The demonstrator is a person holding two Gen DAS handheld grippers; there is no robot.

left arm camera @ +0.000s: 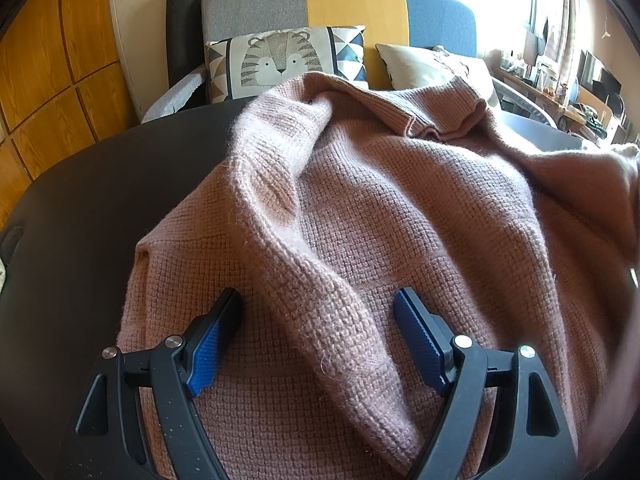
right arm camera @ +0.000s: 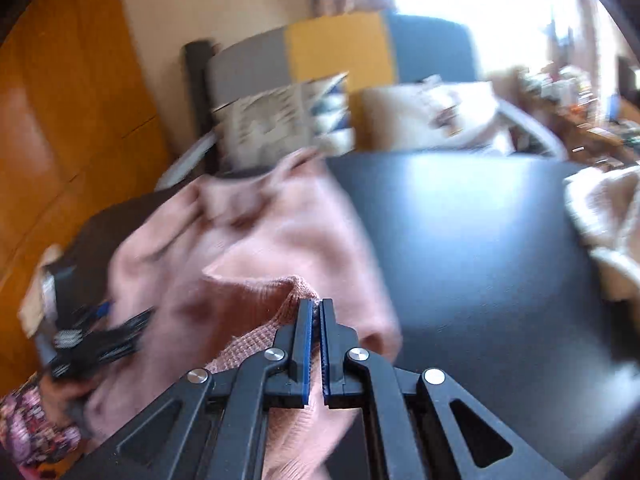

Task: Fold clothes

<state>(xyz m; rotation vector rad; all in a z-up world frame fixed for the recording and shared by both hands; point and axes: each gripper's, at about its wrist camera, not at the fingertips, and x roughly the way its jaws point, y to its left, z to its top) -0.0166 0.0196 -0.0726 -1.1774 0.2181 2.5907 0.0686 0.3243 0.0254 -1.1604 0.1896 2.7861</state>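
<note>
A dark table [right arm camera: 480, 240] fronts a patchwork sofa [left arm camera: 352, 4]; only the right wrist view shows bare tabletop right of the pink knit sweater [left arm camera: 380, 208] and a cream garment [right arm camera: 608, 220] at the far-right edge; the right gripper [right arm camera: 316, 320] is clamped on a sweater fold; the left gripper [left arm camera: 318, 316] is spread wide above the rumpled, fuzzy knit.

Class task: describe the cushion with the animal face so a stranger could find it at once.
Start at the sofa behind the dark table. The tiger cushion leans against its grey panel, just beyond the pink sweater. Unlike the plain cream cushion beside it, it shows a striped tiger face.
</note>
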